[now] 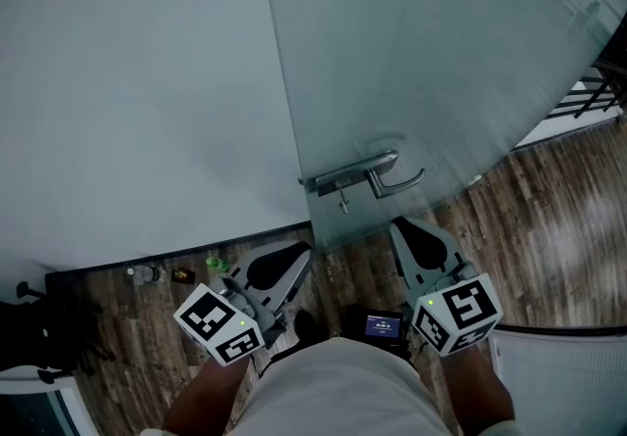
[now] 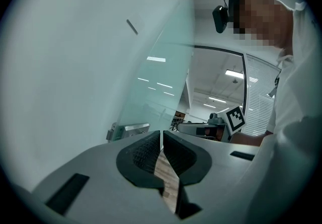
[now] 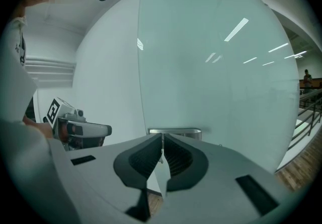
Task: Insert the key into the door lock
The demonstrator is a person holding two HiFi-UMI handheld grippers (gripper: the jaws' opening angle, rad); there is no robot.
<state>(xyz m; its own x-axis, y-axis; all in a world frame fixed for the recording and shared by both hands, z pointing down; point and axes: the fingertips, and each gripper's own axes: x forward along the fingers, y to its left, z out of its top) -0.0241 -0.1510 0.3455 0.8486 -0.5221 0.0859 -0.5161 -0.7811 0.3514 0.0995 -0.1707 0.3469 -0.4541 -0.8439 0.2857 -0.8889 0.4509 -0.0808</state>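
1. The key [image 1: 342,199] sits in the lock under the handle [image 1: 380,172], by the door's [image 1: 441,62] left edge.
2. Left gripper [image 1: 300,252] and right gripper [image 1: 398,224]: jaws together, empty, just near of the door.

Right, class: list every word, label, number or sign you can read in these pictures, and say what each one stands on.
No text can be read anywhere.
Small screen at the person's waist: lit blue, print too small to read.
Small items on the floor by the wall: any labels too small to read.
Marker cubes: black-and-white square patterns only, no words.
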